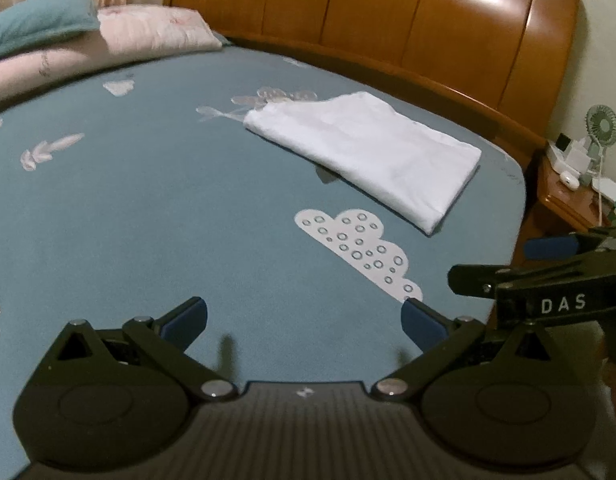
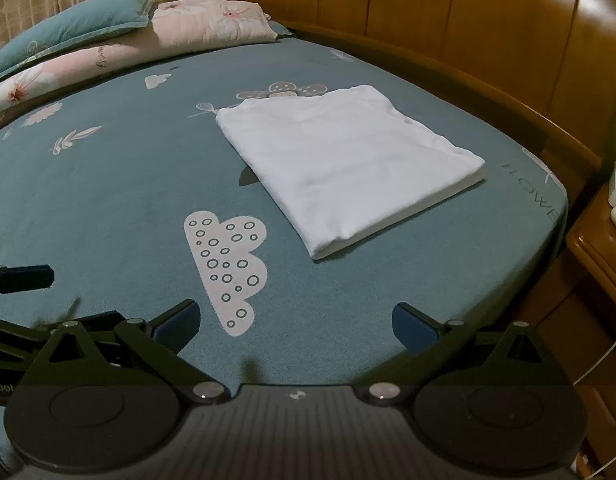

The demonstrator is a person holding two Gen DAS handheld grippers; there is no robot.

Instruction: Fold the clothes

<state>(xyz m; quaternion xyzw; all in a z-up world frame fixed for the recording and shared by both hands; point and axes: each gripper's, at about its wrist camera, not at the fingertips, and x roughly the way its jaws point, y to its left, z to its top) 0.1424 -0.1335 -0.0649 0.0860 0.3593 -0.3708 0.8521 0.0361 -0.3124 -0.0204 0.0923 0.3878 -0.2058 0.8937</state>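
A white garment (image 1: 368, 152) lies folded into a flat rectangle on the teal bed sheet (image 1: 147, 208), near the headboard side; it also shows in the right wrist view (image 2: 344, 164). My left gripper (image 1: 305, 322) is open and empty, held above the sheet well short of the garment. My right gripper (image 2: 293, 326) is open and empty too, over the sheet near a white cloud print (image 2: 223, 268). The right gripper also shows at the right edge of the left wrist view (image 1: 508, 264). One finger of the left gripper shows at the left edge of the right wrist view (image 2: 23, 276).
A wooden headboard (image 1: 408, 28) runs along the far side. Pillows and a pink quilt (image 2: 107, 36) are piled at the far left. A wooden nightstand (image 1: 568, 200) with a small fan (image 1: 602, 126) and chargers stands off the bed's right edge.
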